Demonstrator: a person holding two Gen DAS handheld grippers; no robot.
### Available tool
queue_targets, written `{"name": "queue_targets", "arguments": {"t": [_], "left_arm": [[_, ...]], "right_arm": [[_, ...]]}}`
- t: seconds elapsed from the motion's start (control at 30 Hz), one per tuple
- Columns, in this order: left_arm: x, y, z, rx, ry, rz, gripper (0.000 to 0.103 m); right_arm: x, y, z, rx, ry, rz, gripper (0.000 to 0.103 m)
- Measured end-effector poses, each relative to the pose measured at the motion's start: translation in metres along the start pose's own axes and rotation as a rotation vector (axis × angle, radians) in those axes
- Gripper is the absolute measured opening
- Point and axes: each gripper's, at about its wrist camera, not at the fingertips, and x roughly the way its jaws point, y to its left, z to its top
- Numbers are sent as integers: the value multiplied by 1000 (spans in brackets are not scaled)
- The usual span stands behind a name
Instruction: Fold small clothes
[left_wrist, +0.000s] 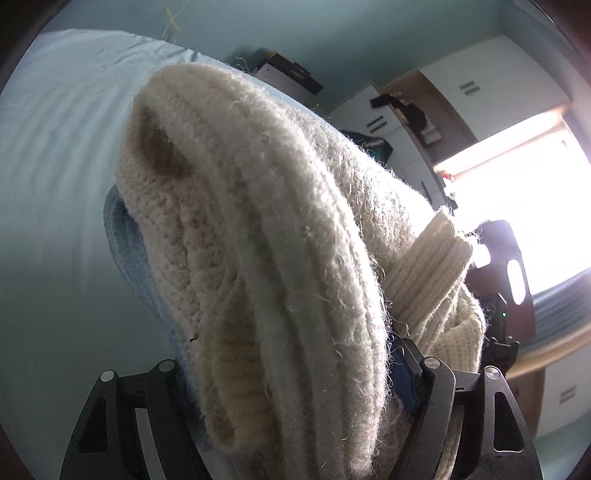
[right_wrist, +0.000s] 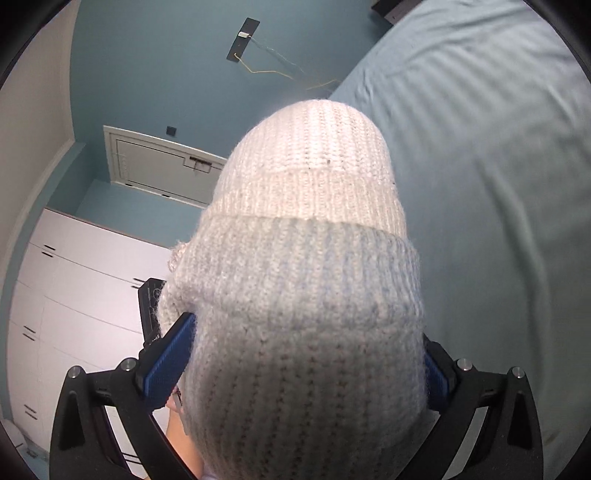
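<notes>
Left hand-held gripper (left_wrist: 295, 424): jaws closed on a thick bundle of cream knit garment (left_wrist: 258, 229), which fills the space between the fingers and rises straight ahead of them; a ribbed cuff (left_wrist: 432, 266) juts out to its right, and a strip of pale blue knit (left_wrist: 129, 258) shows at the bundle's lower left edge. Right hand-held gripper (right_wrist: 306, 369): blue pads (right_wrist: 170, 354) pressed against both sides of the same kind of knit, a pale folded band (right_wrist: 306, 266) nearest the fingers, a whiter ribbed section (right_wrist: 317, 162) beyond it. Garment location: lifted in both grips, above the bed (right_wrist: 498, 184), not lying flat. Step in hand, as judged: mid-fold, the piece gathered and carried between two grasps. Next move calls for lowering the knit onto the sheet, laying one layer over the other and freeing the cuff so that it does not bunch inside the fold. Surroundings: bed sheet to the right of the right tool and to the left of the left tool; white drawer cabinet (right_wrist: 74, 295) to the right tool's left; door (right_wrist: 155, 170) farther ahead; bright window (left_wrist: 535, 203) to the left tool's right. Obstruction: the knit itself blocks most of both views; the other tool's dark body (left_wrist: 498, 295) sits close behind the cuff.
</notes>
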Motion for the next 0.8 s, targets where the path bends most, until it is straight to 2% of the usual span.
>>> {"name": "queue_targets", "arguments": {"t": [0.07, 0.17, 0.3, 0.4, 0.5, 0.57, 0.63, 0.73, 0.77, 0.8], "left_arm": [[13, 9, 13, -27, -2, 5, 79], [40, 28, 22, -71, 20, 45, 79], [89, 54, 26, -155, 98, 88, 80], [97, 53, 31, -185, 63, 18, 84], [98, 45, 29, -190, 51, 58, 88], [55, 56, 1, -197, 43, 117, 88], [42, 35, 1, -181, 18, 212, 88], [0, -2, -5, -43, -66, 429, 89], [-15, -18, -10, 24, -98, 542, 89], [-34, -28, -16, 84, -135, 632, 89]], "right_arm": [[10, -4, 21, 6, 21, -24, 101], [41, -20, 36, 50, 69, -48, 101], [76, -64, 34, 145, 127, -104, 102], [68, -74, 27, 175, 85, -36, 103], [59, -70, 18, 201, 63, -82, 103], [45, -57, 11, 188, 41, -175, 103], [19, -39, 2, 144, -5, -273, 103], [-21, 10, -12, -12, -105, -381, 102], [-35, 27, -18, -36, -136, -396, 103], [-52, 45, -29, -40, -157, -377, 102]]}}
